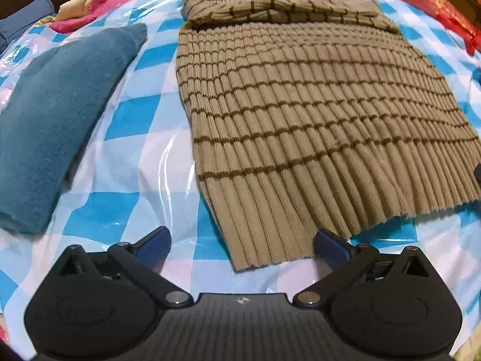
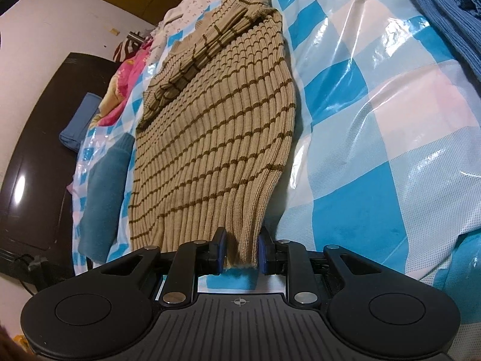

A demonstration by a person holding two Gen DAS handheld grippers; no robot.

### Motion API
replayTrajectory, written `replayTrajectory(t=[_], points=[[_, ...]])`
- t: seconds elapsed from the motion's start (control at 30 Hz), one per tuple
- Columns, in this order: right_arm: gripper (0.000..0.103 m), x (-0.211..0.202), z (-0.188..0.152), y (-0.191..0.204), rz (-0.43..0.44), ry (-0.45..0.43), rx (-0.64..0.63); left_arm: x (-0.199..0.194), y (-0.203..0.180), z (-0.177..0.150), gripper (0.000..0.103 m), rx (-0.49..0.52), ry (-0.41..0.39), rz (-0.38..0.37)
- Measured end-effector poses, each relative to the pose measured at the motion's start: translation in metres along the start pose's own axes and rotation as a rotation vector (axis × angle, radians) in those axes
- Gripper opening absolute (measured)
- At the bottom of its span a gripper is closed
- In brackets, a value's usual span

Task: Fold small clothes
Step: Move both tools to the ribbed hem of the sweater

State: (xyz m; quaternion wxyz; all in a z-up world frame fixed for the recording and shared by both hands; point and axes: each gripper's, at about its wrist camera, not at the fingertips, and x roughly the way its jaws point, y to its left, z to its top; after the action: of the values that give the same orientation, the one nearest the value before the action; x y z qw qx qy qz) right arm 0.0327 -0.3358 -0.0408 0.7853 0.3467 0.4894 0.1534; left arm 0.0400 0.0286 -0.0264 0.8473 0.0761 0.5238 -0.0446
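Tan striped sweater (image 1: 300, 114) lies flat on the checked plastic sheet (image 1: 144, 162); your right gripper (image 2: 240, 251) pinches its hem corner, your left gripper (image 1: 242, 248) gapes wide over the other corner, gripping nothing

matte black hand-held gripper (image 1: 242, 248), ribbed base, blue pads (image 2: 221, 248), silver pivot screws

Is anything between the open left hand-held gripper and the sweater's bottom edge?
Nothing visible does. The left hand-held gripper already straddles the near hem corner of the striped sweater; the teal folded cloth lies off to the side.
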Motion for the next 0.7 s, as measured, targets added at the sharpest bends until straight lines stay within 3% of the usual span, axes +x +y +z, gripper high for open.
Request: replayTrajectory(t=[0.1, 0.13, 0.37, 0.47, 0.7], points=[[0.022, -0.001, -0.001, -0.001, 0.012, -0.004, 0.002, -0.003, 0.001, 0.0, 0.103, -0.012, 0.007, 0.011], [0.022, -0.001, -0.001, -0.001, 0.016, -0.004, 0.003, -0.006, 0.003, -0.001, 0.098, -0.023, -0.001, 0.019], [0.023, -0.003, -0.003, -0.001, 0.032, -0.007, 0.006, -0.017, 0.015, 0.001, 0.041, -0.09, -0.028, -0.037], [0.023, -0.003, -0.003, -0.001, 0.037, -0.005, 0.012, -0.018, 0.015, 0.002, 0.037, -0.108, -0.02, -0.084], [0.023, -0.003, -0.002, -0.001, 0.036, 0.0, 0.013, -0.021, 0.028, 0.0, 0.041, -0.158, -0.028, -0.195]])
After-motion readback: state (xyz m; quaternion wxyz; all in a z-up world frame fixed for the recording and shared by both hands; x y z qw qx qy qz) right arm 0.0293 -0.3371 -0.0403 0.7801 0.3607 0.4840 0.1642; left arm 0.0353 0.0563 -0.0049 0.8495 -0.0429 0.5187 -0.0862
